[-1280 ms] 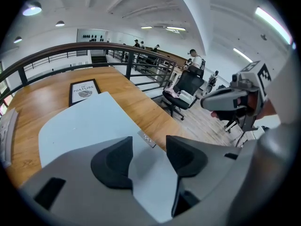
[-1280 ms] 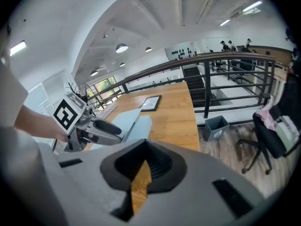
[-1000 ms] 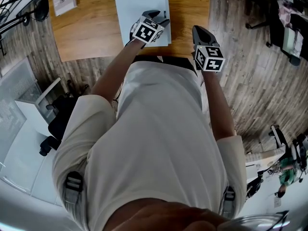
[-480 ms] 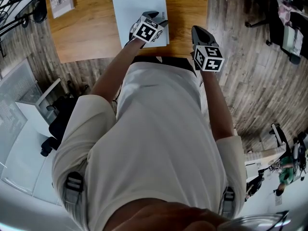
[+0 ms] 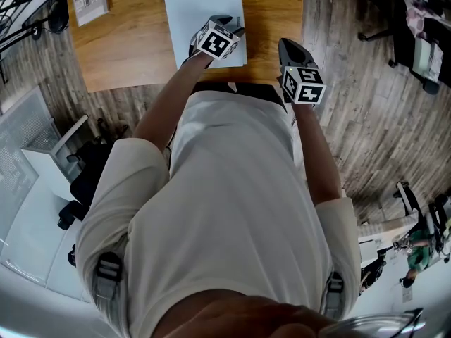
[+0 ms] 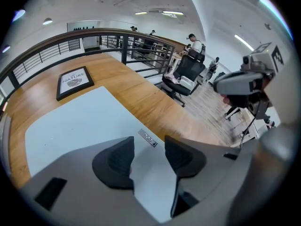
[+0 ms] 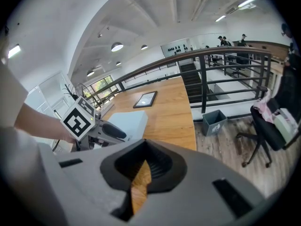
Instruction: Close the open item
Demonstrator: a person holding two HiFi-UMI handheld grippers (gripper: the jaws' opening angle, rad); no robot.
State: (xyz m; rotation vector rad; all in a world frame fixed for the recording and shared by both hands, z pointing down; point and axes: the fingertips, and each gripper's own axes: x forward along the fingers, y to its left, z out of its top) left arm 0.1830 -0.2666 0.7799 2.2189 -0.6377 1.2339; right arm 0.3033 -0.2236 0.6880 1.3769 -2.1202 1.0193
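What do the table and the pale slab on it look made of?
The table: wood or wood veneer, warm brown with visible grain and a low sheen. The slab: smooth, matte, pale grey, with a small metallic badge; plastic or painted metal, I can't tell which.

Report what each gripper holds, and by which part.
Nothing is held. The left gripper, jaws apart though just closing, is over the flat white case with nothing between them; the right gripper is shut, empty.
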